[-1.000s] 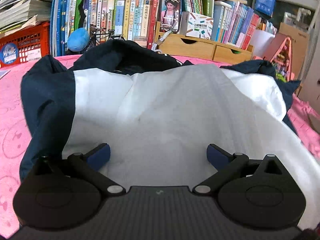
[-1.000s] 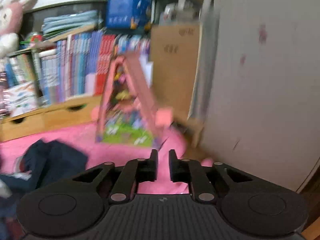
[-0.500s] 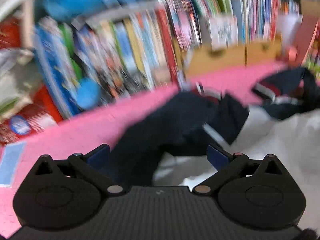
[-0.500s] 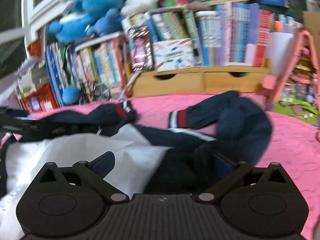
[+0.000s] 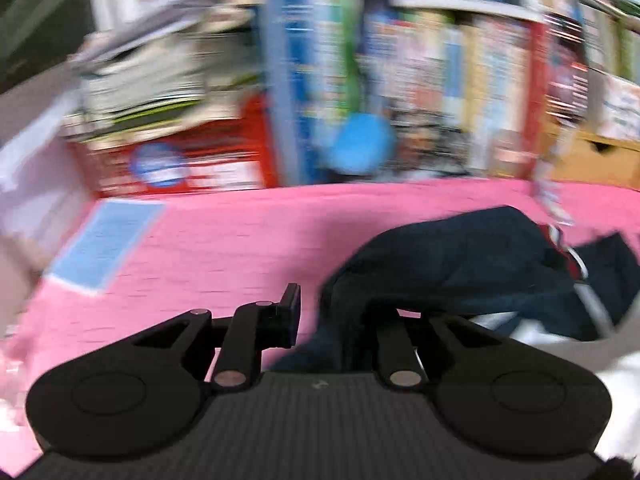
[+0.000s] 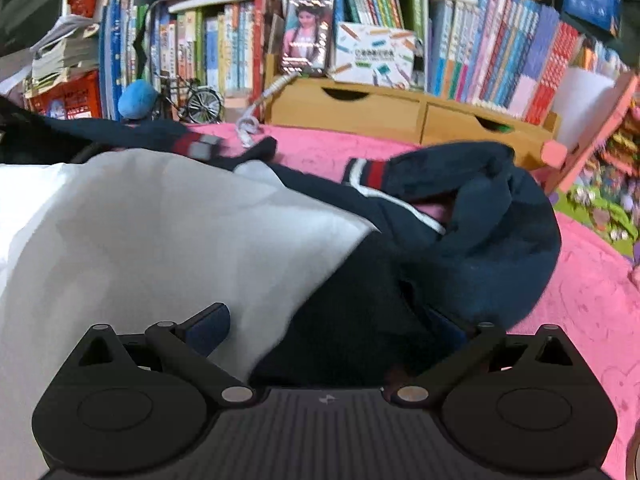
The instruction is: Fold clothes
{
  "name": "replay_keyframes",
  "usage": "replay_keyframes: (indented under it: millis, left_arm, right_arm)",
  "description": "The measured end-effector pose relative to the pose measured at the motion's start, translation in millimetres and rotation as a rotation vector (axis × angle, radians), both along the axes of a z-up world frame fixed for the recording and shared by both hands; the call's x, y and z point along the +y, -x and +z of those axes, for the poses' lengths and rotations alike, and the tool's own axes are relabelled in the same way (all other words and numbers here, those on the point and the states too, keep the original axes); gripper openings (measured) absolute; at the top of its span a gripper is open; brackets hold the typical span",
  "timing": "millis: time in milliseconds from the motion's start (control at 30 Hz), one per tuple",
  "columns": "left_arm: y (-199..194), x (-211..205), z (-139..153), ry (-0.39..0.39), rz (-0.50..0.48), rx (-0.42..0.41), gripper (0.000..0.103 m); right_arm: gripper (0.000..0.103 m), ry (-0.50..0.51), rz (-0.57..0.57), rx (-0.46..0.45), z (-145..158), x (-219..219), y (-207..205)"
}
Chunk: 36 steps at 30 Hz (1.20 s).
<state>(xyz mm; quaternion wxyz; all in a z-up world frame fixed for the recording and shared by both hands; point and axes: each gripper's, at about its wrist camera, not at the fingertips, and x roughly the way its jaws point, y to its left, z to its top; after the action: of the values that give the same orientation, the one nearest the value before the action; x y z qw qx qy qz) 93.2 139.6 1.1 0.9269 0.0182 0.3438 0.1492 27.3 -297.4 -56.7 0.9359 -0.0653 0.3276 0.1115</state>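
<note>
One jacket (image 6: 460,240); two sleeve cuffs (image 6: 366,172); two wooden drawers (image 6: 344,108).

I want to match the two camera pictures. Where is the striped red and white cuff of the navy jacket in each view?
Left wrist view: a striped cuff at the right edge, on the navy jacket; blurred.
Right wrist view: one striped cuff at upper centre; a second one further left, above the white panel.
Which of these the left view shows, I cannot tell.
Shared landmark: the round blue plush before the books.
</note>
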Motion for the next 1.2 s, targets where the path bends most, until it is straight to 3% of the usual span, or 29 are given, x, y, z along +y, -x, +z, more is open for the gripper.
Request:
replay_keyframes:
  millis: [200, 300, 400, 533, 600, 633, 667, 900, 967, 1067, 1133, 1200]
  left_arm:
    - [37.7, 75.7, 4.9, -0.069, 0.184, -0.005, 0.017]
    - [57.8, 110.7, -0.4, 0.005, 0.249, 0.01, 0.02]
    - [69.2, 118.8, -6.7, -0.004, 0.255, 0.024, 0.026]
    - [80.1, 115.8, -13.2, -0.038, 0.247, 0.045, 0.041]
    - [89.4, 118.8, -13.2, -0.007, 0.245, 0.043, 0.059]
    - [95.7, 119.8, -12.2, 0.016, 0.242, 0.034, 0.075]
    - [104.5, 121.2, -10.1, 0.049, 0.228, 0.013, 0.082]
    - [167.1, 116.5, 8.1, 0.301, 0.05, -0.097, 0.09]
    - [175.7, 113.2, 7.9, 0.427, -0.061, -0.093, 0.098]
    - [176.5, 98.9, 4.4, 0.619, -0.2, -0.087, 0.1]
    - [166.0, 87.1, 1.3, 0.698, -0.244, -0.089, 0.102]
    - [155.5, 74.9, -0.8, 0.767, -0.287, -0.093, 0.102]
  right_arm:
    - [0.103, -0.029, -0.019, 0.037, 2.8, -18.9, 5.8]
    - [0.103, -0.057, -0.037, 0.06, 11.1, -30.7, 6.8]
    - [0.103, -0.114, -0.064, 0.082, 23.8, -45.8, 4.6]
    - [0.103, -0.224, -0.106, 0.088, 46.8, -67.8, 5.1]
    - [0.103, -0.271, -0.119, 0.092, 53.6, -78.2, 6.1]
    - [0.103, -0.286, -0.127, 0.093, 55.7, -83.0, 6.9]
    - [0.103, -0.295, -0.137, 0.092, 57.0, -87.3, 8.0]
    - [0.103, -0.331, -0.259, 0.119, 48.1, -125.3, 21.4]
    - [0.103, -0.392, -0.271, 0.154, 39.6, -136.9, 24.8]
    - [0.103, -0.556, -0.243, 0.225, 24.7, -147.9, 23.5]
    - [0.103, -0.639, -0.233, 0.268, 16.8, -147.1, 16.8]
    - [0.103, -0.647, -0.247, 0.28, 15.4, -141.5, 10.5]
